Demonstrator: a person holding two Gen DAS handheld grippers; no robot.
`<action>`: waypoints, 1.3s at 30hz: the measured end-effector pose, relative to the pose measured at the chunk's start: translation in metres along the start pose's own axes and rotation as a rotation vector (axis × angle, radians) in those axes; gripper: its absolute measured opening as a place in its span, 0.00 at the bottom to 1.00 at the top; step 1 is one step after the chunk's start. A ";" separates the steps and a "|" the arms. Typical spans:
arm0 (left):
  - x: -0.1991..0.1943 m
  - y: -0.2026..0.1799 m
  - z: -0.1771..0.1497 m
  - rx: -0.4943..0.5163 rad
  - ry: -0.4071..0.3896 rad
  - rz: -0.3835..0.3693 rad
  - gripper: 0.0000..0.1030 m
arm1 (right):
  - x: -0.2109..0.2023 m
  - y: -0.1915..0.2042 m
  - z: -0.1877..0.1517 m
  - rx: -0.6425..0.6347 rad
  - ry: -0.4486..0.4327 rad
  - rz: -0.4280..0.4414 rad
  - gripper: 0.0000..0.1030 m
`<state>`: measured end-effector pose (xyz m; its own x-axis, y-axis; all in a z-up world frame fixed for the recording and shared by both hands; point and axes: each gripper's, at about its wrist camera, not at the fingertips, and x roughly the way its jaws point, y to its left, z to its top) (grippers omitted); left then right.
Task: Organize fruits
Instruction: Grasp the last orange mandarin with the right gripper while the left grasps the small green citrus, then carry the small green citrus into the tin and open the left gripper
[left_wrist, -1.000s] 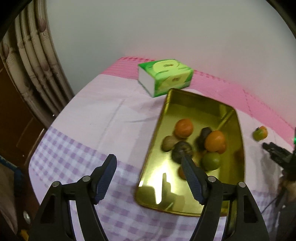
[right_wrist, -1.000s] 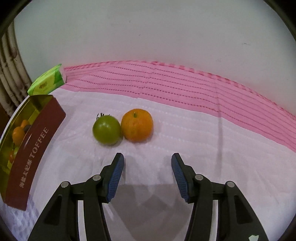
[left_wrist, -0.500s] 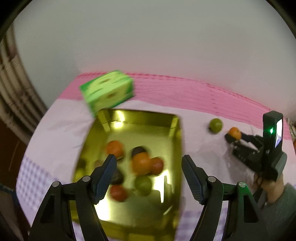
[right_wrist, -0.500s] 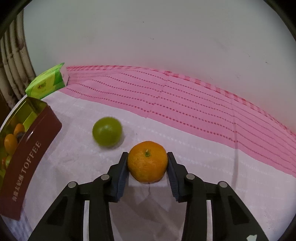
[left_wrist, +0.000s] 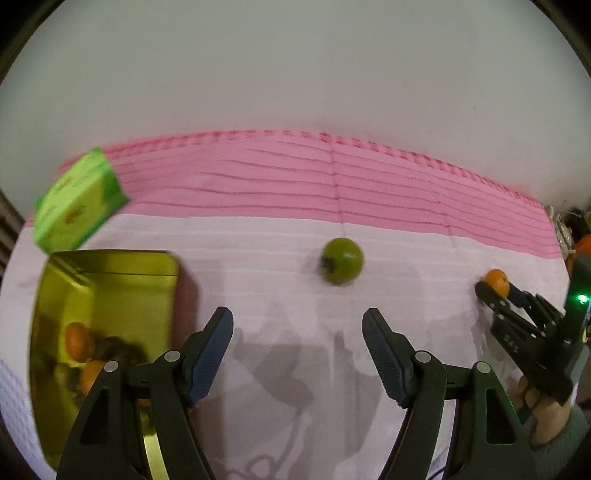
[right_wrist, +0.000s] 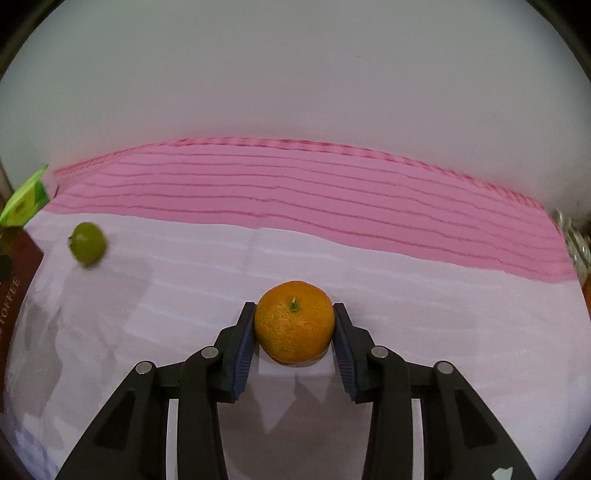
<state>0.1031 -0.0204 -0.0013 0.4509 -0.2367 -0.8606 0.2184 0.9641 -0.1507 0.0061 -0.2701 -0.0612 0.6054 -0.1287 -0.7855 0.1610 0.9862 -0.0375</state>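
Observation:
My right gripper (right_wrist: 294, 325) is shut on an orange (right_wrist: 294, 321), both pads pressing its sides, just above the pale cloth. In the left wrist view that same right gripper (left_wrist: 493, 286) shows at the far right, gripping the orange (left_wrist: 496, 281). A green fruit (left_wrist: 341, 260) lies alone on the cloth ahead of my left gripper (left_wrist: 297, 350), which stands open with nothing between its fingers. The green fruit (right_wrist: 87, 243) also shows far left in the right wrist view. A gold tin (left_wrist: 110, 264) at the left holds several fruits.
A green tissue box (left_wrist: 77, 210) stands behind the tin, near the wall. Pink striped cloth (left_wrist: 332, 188) runs along the back under a plain wall. A person's hand (left_wrist: 543, 410) holds the right gripper. The tin's brown side (right_wrist: 14, 280) shows at the far left of the right wrist view.
My right gripper closed on the orange and carried it right, away from the green fruit. My left gripper swung right from over the tin toward the green fruit, staying open.

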 end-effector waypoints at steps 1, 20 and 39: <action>0.006 -0.006 0.002 0.000 0.009 -0.003 0.71 | -0.001 -0.007 -0.001 0.024 0.000 0.002 0.36; 0.071 -0.026 0.021 0.009 0.062 0.034 0.36 | -0.001 -0.012 0.004 0.037 0.003 0.023 0.41; -0.024 0.011 -0.024 0.002 -0.004 0.058 0.35 | -0.001 -0.011 0.006 0.028 0.007 0.013 0.40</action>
<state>0.0739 -0.0016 0.0057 0.4660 -0.1804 -0.8662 0.1930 0.9762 -0.0995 0.0084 -0.2817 -0.0560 0.6023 -0.1147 -0.7900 0.1748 0.9846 -0.0097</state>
